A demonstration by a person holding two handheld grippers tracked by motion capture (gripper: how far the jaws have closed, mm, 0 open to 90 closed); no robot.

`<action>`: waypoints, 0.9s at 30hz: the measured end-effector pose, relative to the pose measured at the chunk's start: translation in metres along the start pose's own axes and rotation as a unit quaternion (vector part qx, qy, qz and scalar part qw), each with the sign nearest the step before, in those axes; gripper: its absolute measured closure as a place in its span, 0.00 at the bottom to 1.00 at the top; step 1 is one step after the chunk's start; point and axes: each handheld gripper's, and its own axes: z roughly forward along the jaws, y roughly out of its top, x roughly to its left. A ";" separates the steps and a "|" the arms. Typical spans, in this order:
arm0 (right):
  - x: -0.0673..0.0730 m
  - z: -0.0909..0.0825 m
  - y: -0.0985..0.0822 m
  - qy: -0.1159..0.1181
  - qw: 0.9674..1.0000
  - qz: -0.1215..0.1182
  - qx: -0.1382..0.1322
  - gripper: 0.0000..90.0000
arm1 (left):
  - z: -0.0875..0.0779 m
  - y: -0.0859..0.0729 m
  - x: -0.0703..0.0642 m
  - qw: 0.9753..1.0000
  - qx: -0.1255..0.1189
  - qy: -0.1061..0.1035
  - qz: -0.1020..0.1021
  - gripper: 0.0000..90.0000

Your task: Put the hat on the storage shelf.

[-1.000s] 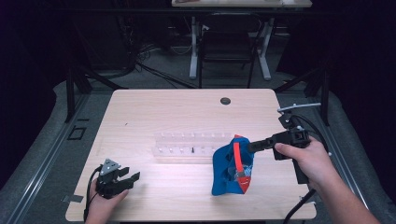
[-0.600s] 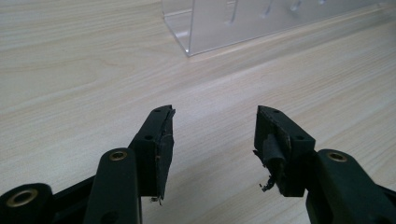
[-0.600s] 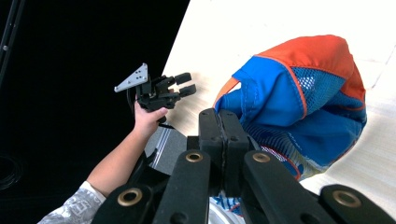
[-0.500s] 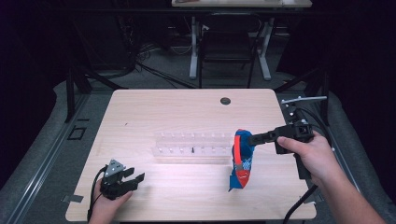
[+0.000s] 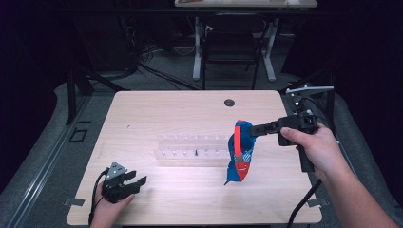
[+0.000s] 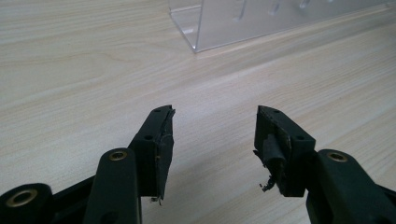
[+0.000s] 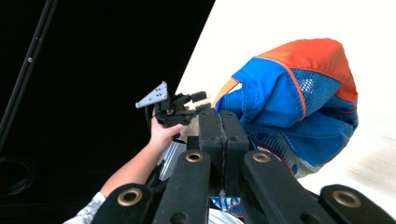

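Black two-jaw grippers (image 5: 137,182) with brass-ringed pivots, worn pads (image 6: 164,149), grey triangular plate (image 7: 153,95), black cables (image 5: 304,205), patterned sleeve (image 7: 88,212).

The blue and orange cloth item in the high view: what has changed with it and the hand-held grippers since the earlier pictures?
The right hand-held gripper, shut on the blue and orange cloth item, lifted it from lying on the table until it hangs. Unchanged: the left hand-held gripper, open near the front edge, and the clear rack.
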 end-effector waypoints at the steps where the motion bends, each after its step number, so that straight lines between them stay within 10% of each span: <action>1: 0.001 0.000 0.002 0.001 1.000 -0.002 -0.002 1.00 | 0.000 0.000 0.000 1.000 0.000 0.000 0.000 0.53; 27: 0.037 0.026 0.049 0.001 0.999 -0.034 0.003 1.00 | 0.001 0.001 0.000 1.000 0.000 -0.004 0.003 0.53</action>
